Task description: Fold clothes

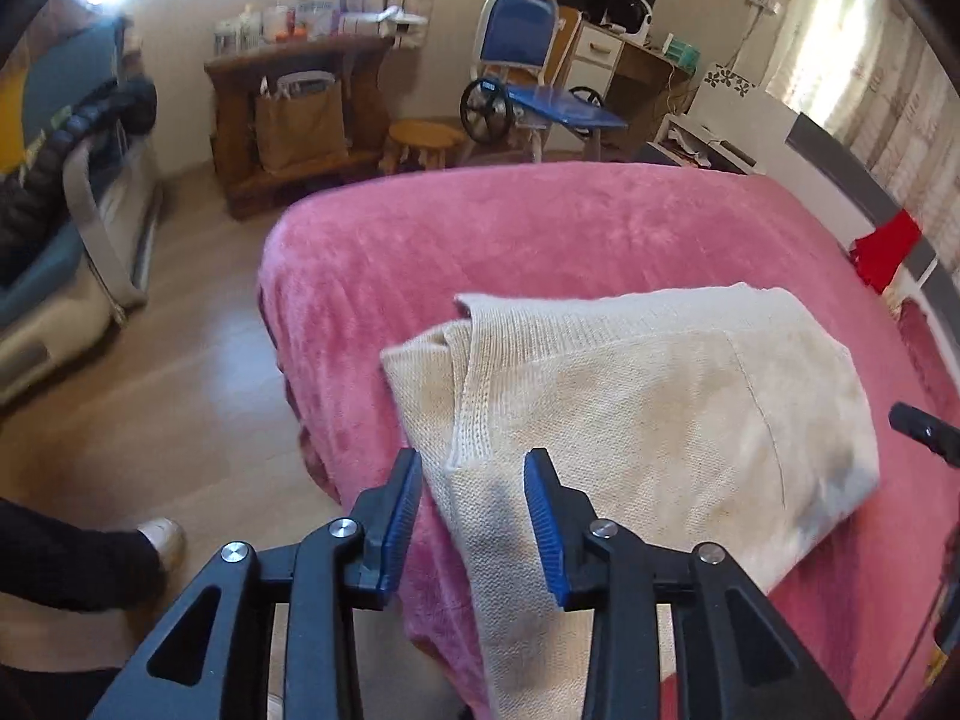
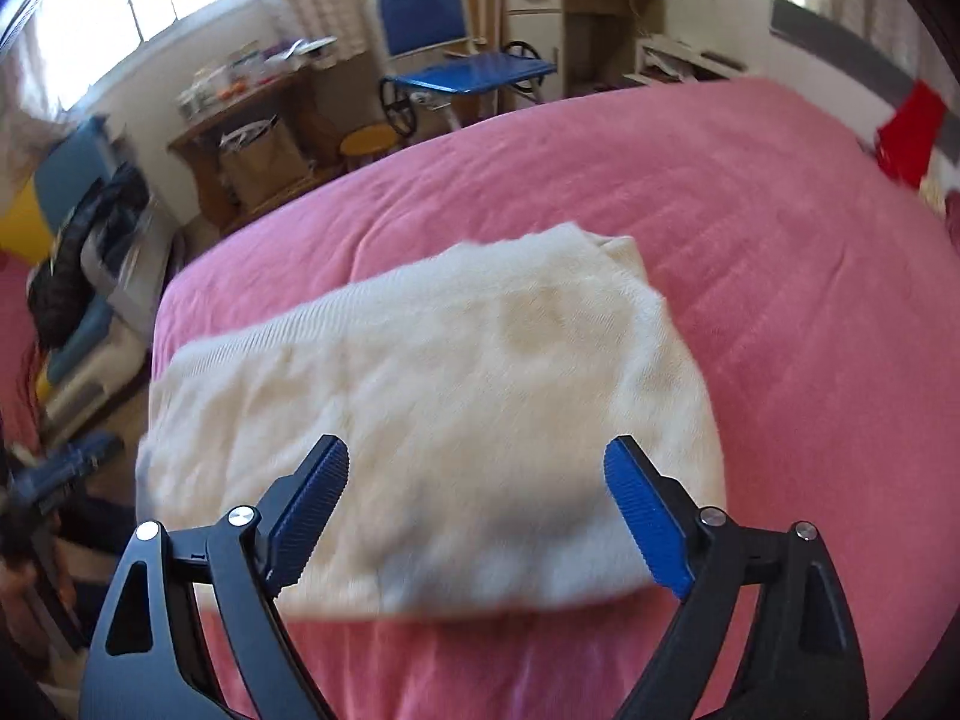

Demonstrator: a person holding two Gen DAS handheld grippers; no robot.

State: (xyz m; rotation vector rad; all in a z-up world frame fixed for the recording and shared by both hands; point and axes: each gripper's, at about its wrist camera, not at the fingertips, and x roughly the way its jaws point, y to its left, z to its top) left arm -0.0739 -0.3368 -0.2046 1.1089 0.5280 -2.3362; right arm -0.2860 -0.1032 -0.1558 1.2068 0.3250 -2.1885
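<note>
1. While folded into a thick rectangle, cream knit sweater (image 1: 648, 396) lies on pink bed blanket (image 1: 540, 228), near bed's corner; one edge hangs over the side.
2. Left claw (image 1: 474, 516) spread, blue pads either side of the hanging edge, not pinching.
3. Right claw (image 2: 477, 510) spread wide above sweater's near edge, holding nothing.
4. Blue chair (image 2: 432, 18), wooden stool (image 1: 426, 141) and paper bag (image 1: 300, 123) stand on floor beyond bed.
</note>
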